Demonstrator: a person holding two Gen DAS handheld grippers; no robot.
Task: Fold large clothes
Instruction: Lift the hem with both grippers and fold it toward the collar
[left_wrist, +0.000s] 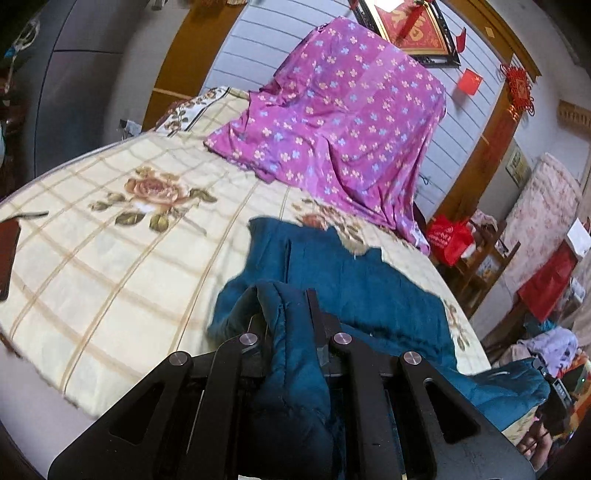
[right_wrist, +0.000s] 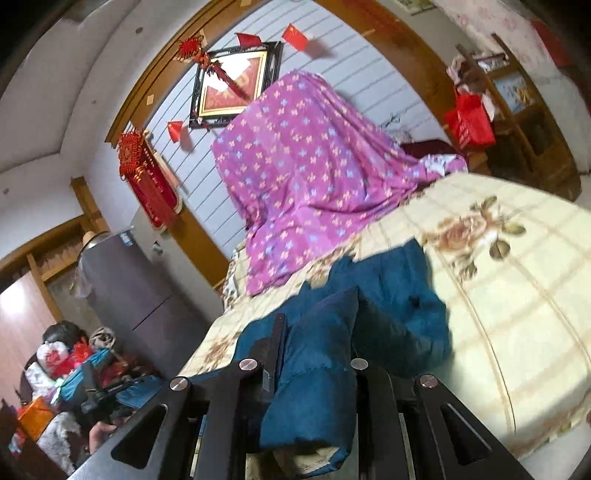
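A padded teal garment lies across the near part of a bed with a cream rose-print cover. My left gripper is shut on a bunched fold of that garment, which rises between its black fingers and hangs back toward the camera. In the right wrist view the same teal garment lies on the cream cover, and my right gripper is shut on another thick fold of it. Both held folds are lifted off the cover. The other gripper and a hand show at the right edge of the left wrist view.
A purple flowered sheet drapes a tall pile at the head of the bed. A framed red picture hangs on the wall behind. Red bags and cluttered shelves stand beside the bed. A grey cabinet stands on the other side.
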